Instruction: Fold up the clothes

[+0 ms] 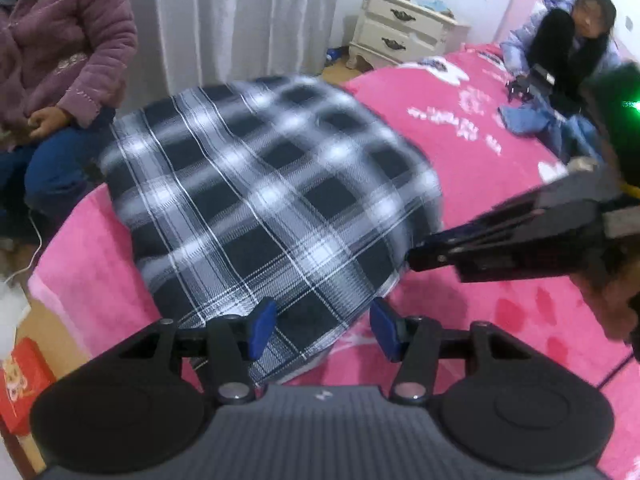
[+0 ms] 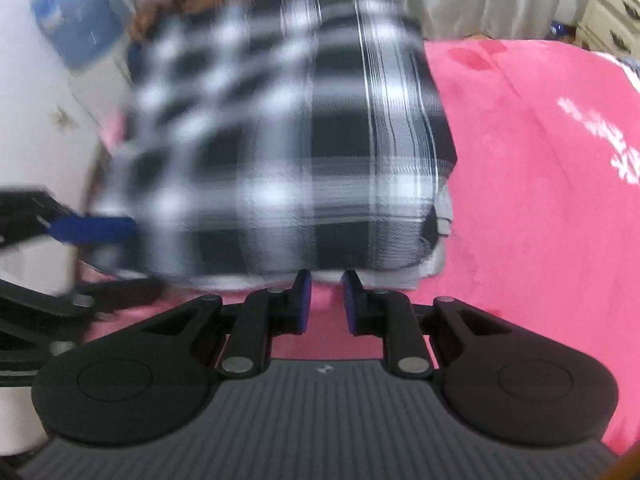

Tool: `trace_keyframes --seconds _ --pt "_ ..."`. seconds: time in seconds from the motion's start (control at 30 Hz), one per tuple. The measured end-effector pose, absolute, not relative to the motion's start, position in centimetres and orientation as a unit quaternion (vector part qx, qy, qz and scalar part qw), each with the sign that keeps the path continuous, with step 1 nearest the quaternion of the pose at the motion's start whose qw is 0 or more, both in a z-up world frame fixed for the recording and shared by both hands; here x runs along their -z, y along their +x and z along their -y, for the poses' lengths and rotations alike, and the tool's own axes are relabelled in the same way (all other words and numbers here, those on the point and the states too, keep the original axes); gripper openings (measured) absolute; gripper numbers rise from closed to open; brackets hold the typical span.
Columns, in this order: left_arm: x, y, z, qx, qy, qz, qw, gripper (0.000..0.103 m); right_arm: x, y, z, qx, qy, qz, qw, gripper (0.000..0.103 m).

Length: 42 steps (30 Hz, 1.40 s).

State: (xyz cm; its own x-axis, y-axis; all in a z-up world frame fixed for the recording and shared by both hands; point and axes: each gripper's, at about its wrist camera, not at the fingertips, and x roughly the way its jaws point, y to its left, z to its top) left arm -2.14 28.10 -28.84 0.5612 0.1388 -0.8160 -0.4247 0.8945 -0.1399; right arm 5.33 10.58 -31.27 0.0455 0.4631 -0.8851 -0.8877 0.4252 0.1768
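The left tool (image 1: 323, 329), jaws apart, hovers at the near hem of the black-and-white plaid woven garment (image 1: 256, 208), lying compactly on the pink plush bed cover (image 1: 480, 184), while the right tool (image 2: 325, 300), narrowly parted and seemingly gripping nothing through blur, sits just beside its edge, perhaps squaring a fold.

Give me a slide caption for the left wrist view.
Open left gripper over a folded plaid garment on the pink bed.
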Motion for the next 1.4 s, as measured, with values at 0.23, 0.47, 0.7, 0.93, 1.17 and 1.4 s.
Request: trace_keyframes --seconds 0.23,0.47,0.7,0.93,1.17,1.4 --pt "20.9 -5.8 -27.4 -0.208 -0.167 -0.427 0.864 0.070 23.1 3.5 -6.0 -0.465 -0.212 -0.473 0.718 0.017" --pt "12.4 -8.9 -26.0 -0.254 -0.185 -0.386 0.867 0.089 16.4 1.6 -1.9 -0.433 -0.192 -0.457 0.752 0.031" --pt "5.8 -11.0 -23.7 -0.282 -0.172 -0.353 0.875 0.097 11.7 -0.9 -0.1 -0.432 -0.182 -0.438 0.767 0.060" --pt "1.3 -12.4 -21.6 -0.313 -0.159 -0.339 0.873 0.101 8.7 -3.2 1.9 -0.450 -0.134 -0.410 0.782 0.080" --pt "-1.2 -13.4 -20.0 -0.321 -0.123 -0.317 0.884 0.103 6.7 -5.5 3.5 -0.448 -0.122 -0.356 0.811 0.089" --pt "-2.0 -14.6 -21.2 -0.306 -0.165 -0.316 0.883 0.103 4.1 -7.6 3.3 -0.433 -0.145 -0.316 0.831 0.098"
